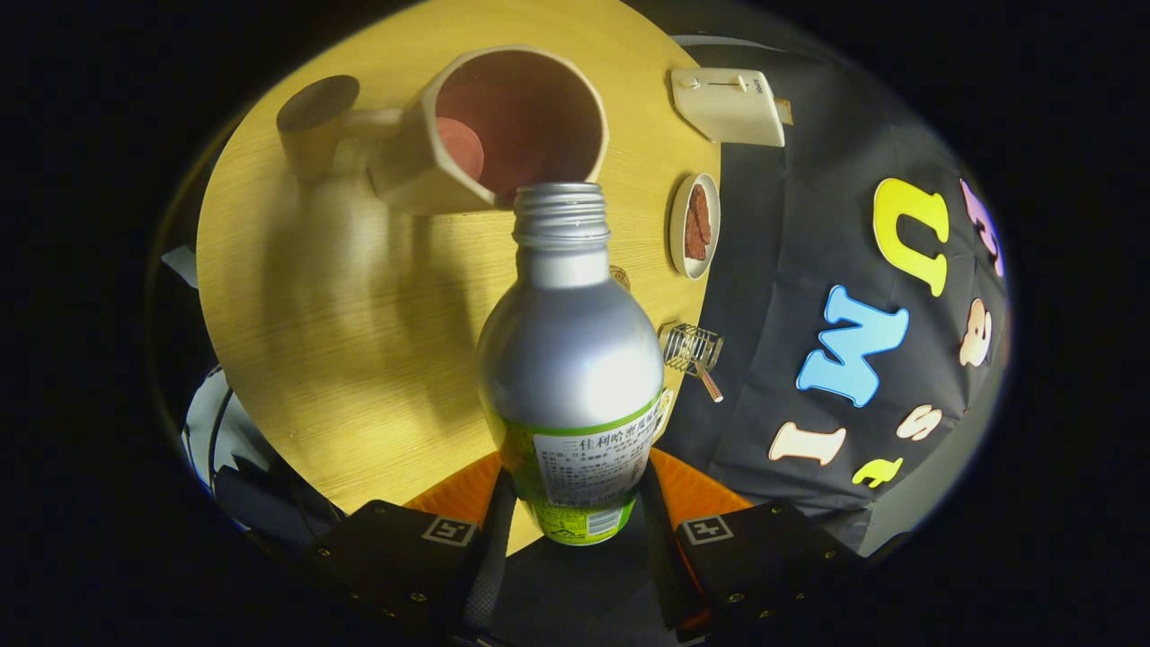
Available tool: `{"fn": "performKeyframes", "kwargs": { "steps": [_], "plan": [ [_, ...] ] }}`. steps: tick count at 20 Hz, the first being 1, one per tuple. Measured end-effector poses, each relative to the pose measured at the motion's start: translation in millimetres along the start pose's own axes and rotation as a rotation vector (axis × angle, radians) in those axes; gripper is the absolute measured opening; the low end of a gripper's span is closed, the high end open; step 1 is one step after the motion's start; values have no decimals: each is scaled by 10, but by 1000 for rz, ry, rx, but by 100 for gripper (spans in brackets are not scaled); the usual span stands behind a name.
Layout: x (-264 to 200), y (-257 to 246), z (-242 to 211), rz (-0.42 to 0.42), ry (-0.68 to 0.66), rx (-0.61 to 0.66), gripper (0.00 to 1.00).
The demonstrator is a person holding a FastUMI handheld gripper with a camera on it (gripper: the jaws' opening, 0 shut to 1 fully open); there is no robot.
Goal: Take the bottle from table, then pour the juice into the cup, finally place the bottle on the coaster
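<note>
While pouring is in hand: the scene is read from fingers outward.
Gripper (pixel 575 512): both fingers are pressed on the bottle's labelled lower body, low enough that the neck is left free.
Bottle (pixel 570 359): uncapped, tipped mouth-first toward the cup.
Cup (pixel 503 126): just beyond the mouth; no stream is discernible.
Coaster (pixel 316 103): judged the dark disc beside the cup.
Table (pixel 341 377): wooden, beneath everything.

- The gripper (pixel 575 503) was seen from its own camera, with its two fingers (pixel 490 548) reaching forward side by side.
- The fingers were closed inward, one on each side of the bottle (pixel 570 359), and both were pressed against its lower body.
- The bottle was held clamped between them, its open neck pointed away from the gripper.
</note>
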State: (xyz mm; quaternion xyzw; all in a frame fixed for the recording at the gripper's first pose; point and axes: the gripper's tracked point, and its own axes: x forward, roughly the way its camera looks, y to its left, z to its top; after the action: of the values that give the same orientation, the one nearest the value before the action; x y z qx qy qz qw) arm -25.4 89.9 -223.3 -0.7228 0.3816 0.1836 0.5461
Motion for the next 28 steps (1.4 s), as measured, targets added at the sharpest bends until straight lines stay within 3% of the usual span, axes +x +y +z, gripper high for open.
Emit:
{"fn": "performKeyframes", "kwargs": {
  "steps": [28],
  "plan": [
    [-140, -210, 59, -47, 84, -179, 68]
  ]
}}
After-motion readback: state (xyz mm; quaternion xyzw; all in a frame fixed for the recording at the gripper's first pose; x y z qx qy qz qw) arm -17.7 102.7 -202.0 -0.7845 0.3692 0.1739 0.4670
